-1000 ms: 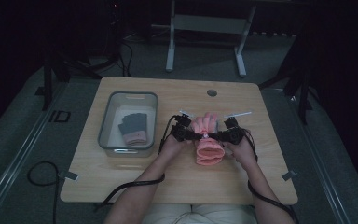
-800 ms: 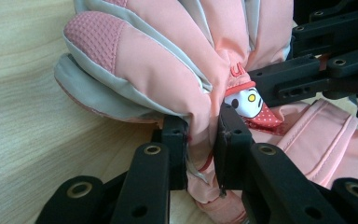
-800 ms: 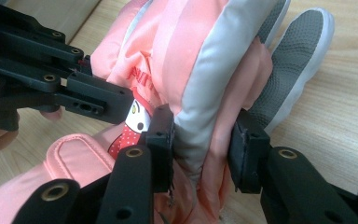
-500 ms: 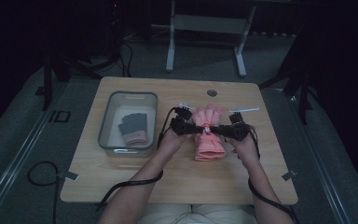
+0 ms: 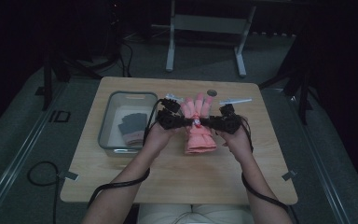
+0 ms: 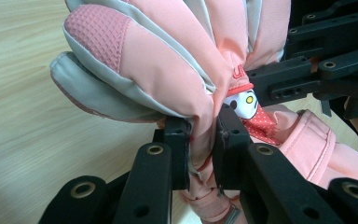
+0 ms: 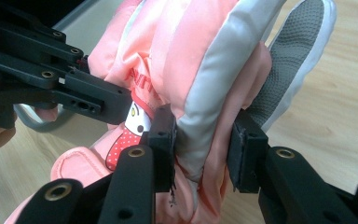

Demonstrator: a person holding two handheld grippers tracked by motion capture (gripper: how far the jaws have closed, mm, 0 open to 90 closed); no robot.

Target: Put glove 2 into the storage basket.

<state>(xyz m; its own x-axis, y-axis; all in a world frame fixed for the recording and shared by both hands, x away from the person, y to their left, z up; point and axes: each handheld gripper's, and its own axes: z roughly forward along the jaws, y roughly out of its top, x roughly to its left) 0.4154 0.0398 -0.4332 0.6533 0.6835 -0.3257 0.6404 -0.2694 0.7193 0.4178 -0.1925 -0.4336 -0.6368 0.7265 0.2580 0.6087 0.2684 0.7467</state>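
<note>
The left gripper [image 5: 182, 122] is clamping the pink glove [image 5: 197, 130] by one side edge, its jaws pinching a fold of fabric tight in the left gripper view. The right gripper [image 5: 210, 122] is gripping the opposite edge, its jaws closing on a thicker grey-and-pink fold in the right gripper view. The glove is hanging between the two grippers, which are facing each other across it, just above the tabletop [image 5: 168, 177]. Its fingers are pointing away from the person beyond the jaws, and its cuff is trailing back toward the person below them. A small cartoon patch [image 6: 242, 103] is sitting on the glove between the two grippers. A clear bin [image 5: 114, 122] is standing on the tabletop just outside the left gripper, with a grey glove [image 5: 131, 127] lying inside it.
</note>
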